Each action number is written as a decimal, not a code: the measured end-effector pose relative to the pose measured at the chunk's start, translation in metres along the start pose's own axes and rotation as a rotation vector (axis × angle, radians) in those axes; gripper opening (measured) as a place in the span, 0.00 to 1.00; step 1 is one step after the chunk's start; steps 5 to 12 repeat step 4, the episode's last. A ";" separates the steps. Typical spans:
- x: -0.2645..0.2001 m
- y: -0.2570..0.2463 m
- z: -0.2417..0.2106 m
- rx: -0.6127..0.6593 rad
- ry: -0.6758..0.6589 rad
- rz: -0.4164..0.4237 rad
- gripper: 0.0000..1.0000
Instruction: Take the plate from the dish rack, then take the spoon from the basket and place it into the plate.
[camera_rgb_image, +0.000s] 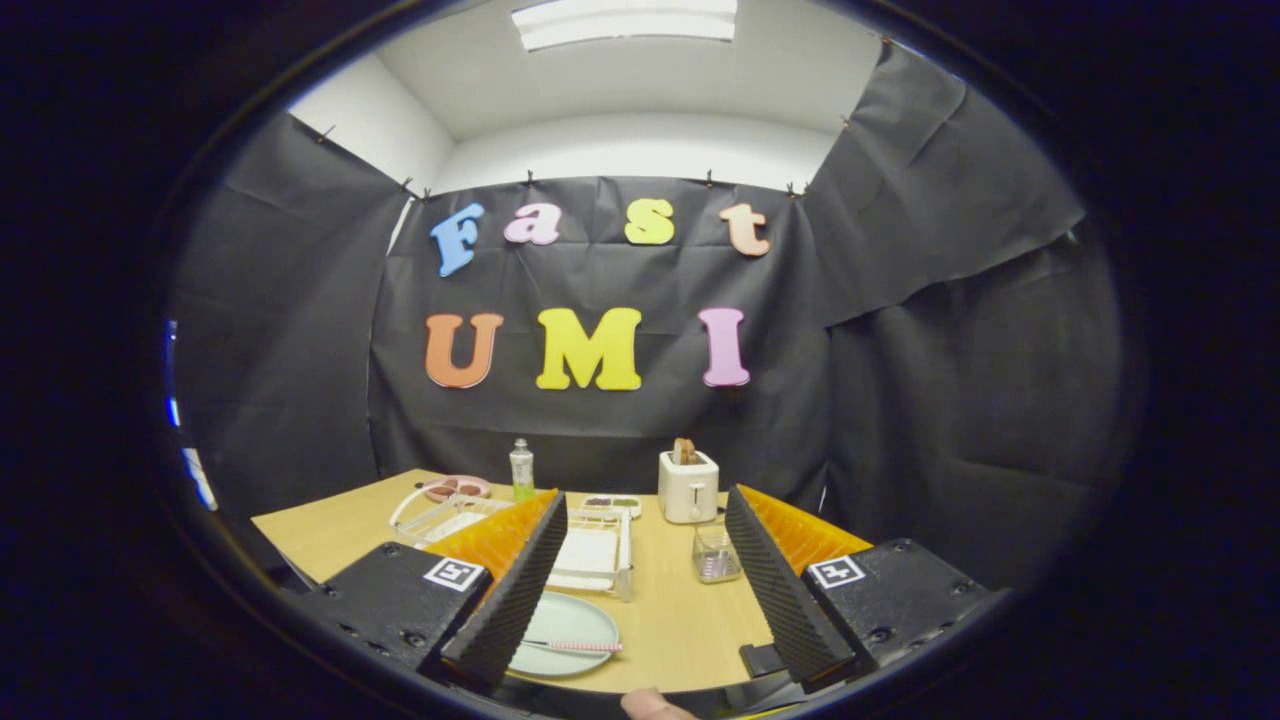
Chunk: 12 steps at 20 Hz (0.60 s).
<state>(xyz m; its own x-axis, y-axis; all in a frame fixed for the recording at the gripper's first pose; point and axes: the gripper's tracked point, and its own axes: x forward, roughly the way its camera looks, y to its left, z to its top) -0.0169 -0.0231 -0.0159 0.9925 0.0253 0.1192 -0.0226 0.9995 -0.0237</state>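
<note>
- The gripper (640, 600) is wide open and empty above the table (680, 620).
- The plate (565, 620) lies flat on the near table, by the left finger, with the spoon (575, 646) lying across it.
- The spoon looks light, thin and slippery; pinch its handle mid-length.
- The plate looks rigid, breakable; take its rim.
- The rack (600, 550) sits just beyond.

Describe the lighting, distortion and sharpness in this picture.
Gripper view: a ceiling light panel lights the booth evenly, with no harsh glare on the table; fisheye distortion bows the walls; the plate and toaster look reasonably sharp; the open gripper holds nothing.
</note>
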 end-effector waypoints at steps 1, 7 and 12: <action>0.002 0.001 -0.003 0.005 0.010 0.003 1.00; 0.006 0.002 -0.007 -0.007 0.021 0.000 1.00; 0.006 0.002 -0.007 -0.007 0.021 0.000 1.00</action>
